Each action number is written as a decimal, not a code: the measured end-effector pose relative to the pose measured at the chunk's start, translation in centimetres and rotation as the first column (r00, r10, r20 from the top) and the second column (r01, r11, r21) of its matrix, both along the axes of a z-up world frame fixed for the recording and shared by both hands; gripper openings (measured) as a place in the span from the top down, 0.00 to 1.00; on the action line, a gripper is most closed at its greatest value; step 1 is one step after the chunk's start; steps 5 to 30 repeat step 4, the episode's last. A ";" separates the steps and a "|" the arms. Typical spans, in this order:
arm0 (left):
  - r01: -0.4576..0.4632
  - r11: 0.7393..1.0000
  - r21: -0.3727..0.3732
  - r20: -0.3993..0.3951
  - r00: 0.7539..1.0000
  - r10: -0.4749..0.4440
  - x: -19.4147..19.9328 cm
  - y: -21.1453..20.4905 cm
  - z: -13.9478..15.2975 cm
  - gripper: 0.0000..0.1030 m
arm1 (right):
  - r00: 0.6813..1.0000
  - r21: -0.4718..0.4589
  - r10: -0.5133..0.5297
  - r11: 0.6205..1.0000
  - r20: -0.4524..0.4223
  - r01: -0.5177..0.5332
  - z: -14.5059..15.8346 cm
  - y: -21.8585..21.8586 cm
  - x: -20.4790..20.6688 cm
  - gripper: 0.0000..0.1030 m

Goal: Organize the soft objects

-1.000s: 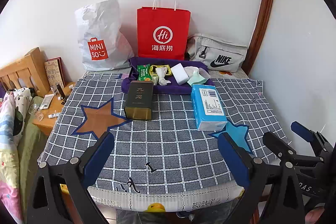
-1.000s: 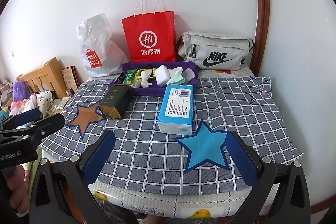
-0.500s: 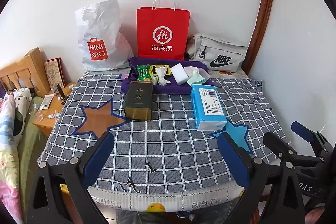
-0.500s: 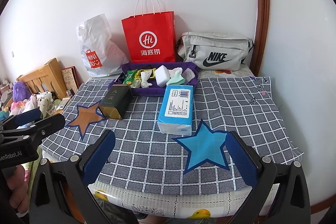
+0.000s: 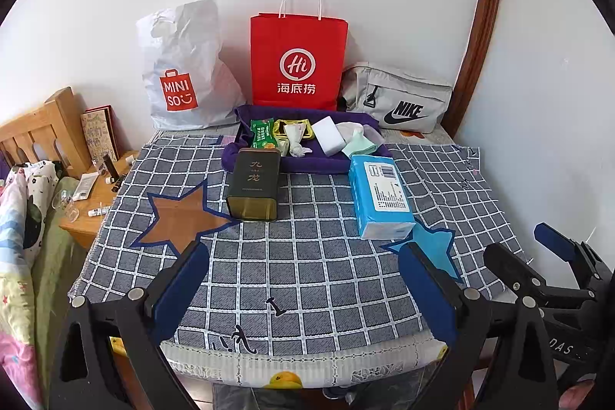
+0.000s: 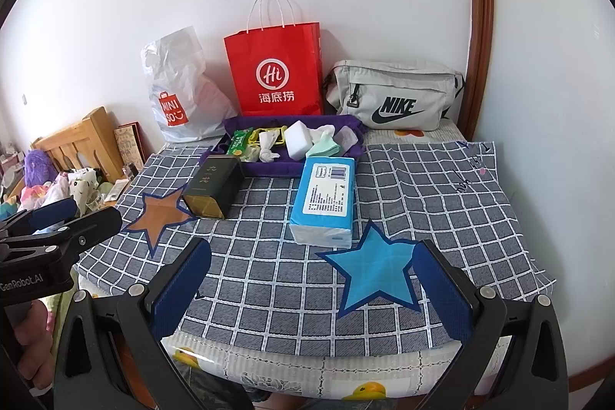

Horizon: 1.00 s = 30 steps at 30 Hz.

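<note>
Both grippers, left gripper (image 5: 303,279) and right gripper (image 6: 313,279), hang with jaws wide apart and empty. Past them, one blue tissue pack (image 6: 324,202) lies flat, long axis pointing toward the purple tray (image 6: 269,168), touching its near edge; one dark tin (image 6: 213,191) lies left of the pack.

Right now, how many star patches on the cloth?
2. Brown star sits left, beside the tin; blue star sits right, just in front of the tissue pack. None seem hidden.
</note>
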State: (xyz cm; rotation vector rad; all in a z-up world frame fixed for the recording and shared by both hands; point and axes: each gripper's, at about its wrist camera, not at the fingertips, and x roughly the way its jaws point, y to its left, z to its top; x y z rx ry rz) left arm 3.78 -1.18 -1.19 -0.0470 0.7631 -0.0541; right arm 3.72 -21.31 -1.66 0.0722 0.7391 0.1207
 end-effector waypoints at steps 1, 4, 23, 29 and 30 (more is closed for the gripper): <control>0.001 1.000 0.000 -0.001 1.000 -0.001 0.1 0.0 0.0 0.03 | 1.000 -0.001 0.002 1.000 0.001 -0.002 0.0 0.1 0.0 0.00; 0.005 1.000 0.000 -0.001 1.000 -0.005 0.5 0.0 -0.2 0.03 | 1.000 -0.003 0.005 1.000 -0.006 -0.005 -0.4 0.2 0.5 0.00; 0.005 1.000 0.000 -0.001 1.000 -0.005 0.5 0.0 -0.2 0.03 | 1.000 -0.003 0.005 1.000 -0.006 -0.005 -0.4 0.2 0.5 0.00; 0.005 1.000 0.000 -0.001 1.000 -0.005 0.5 0.0 -0.2 0.03 | 1.000 -0.003 0.005 1.000 -0.006 -0.005 -0.4 0.2 0.5 0.00; 0.005 1.000 0.000 -0.001 1.000 -0.005 0.5 0.0 -0.2 0.03 | 1.000 -0.003 0.005 1.000 -0.006 -0.005 -0.4 0.2 0.5 0.00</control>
